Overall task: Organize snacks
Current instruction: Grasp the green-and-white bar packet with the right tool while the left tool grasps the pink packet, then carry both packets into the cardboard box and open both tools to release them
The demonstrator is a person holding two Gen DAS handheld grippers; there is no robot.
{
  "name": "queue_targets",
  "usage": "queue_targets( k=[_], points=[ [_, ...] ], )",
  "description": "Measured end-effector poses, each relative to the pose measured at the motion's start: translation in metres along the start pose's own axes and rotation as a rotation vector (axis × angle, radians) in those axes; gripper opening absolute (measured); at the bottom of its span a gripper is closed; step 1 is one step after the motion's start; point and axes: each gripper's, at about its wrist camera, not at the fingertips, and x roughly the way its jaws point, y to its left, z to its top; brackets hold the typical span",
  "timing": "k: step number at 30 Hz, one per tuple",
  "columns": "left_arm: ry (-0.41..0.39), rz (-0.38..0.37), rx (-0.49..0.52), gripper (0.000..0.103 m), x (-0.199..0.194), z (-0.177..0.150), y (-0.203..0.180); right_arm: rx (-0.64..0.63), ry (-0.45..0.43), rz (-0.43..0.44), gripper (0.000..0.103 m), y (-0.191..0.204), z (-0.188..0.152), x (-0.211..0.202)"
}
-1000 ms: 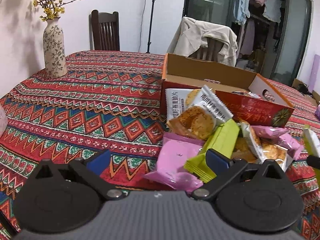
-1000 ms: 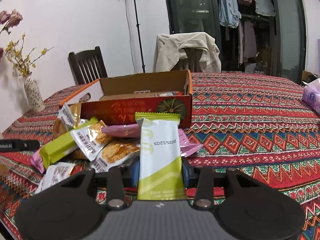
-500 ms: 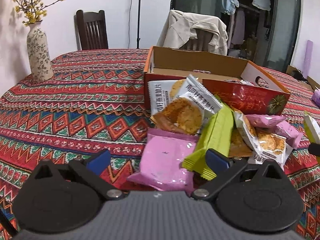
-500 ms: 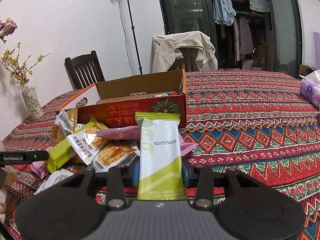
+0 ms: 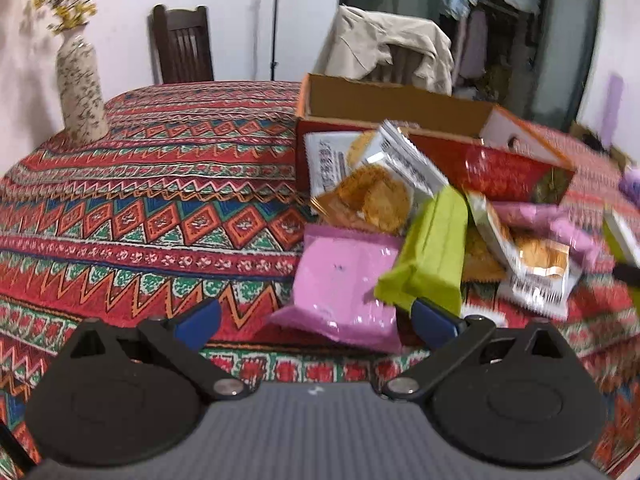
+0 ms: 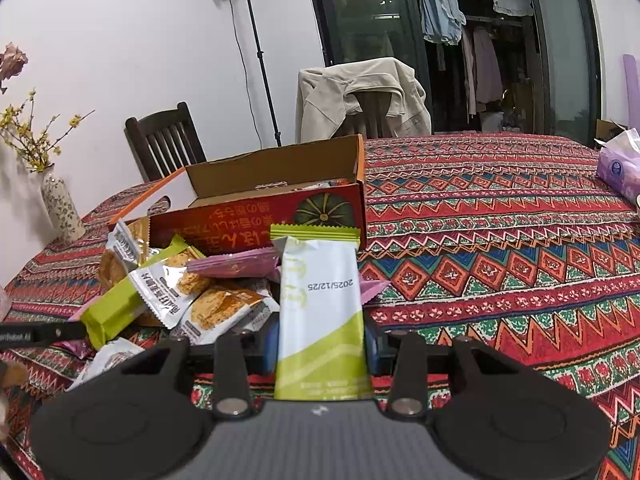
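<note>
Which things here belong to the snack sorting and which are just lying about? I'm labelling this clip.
Job: white-and-green packet in right gripper; left gripper; snack pile; open red box.

Lying about: vase, tissue pack, draped jacket, chair.

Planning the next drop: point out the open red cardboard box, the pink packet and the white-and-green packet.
Open red cardboard box [image 6: 256, 224], right wrist view, front wall.
Pink packet [image 5: 340, 280], left wrist view, face.
White-and-green packet [image 6: 320, 296], right wrist view, middle.

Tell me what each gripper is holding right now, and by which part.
The right gripper pinches the white-and-green snack packet by the side edges of its lower, green half. The left gripper holds nothing; its fingers stand apart over the pink packet.
</note>
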Motion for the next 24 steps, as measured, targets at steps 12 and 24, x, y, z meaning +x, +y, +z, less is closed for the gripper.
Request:
queue_targets(
  k=[12,24],
  points=[
    [-0.003,0.046,0.046,0.079,0.021,0.019,-0.009,-0.007,0.001,0.005,0.039,0.0,-0.001,0.0],
    [-0.029,0.028,-0.003,0.061,0.008,0.007,0.0,-0.06,0.086,-0.027,0.059,0.007,-0.015,0.013]
  ],
)
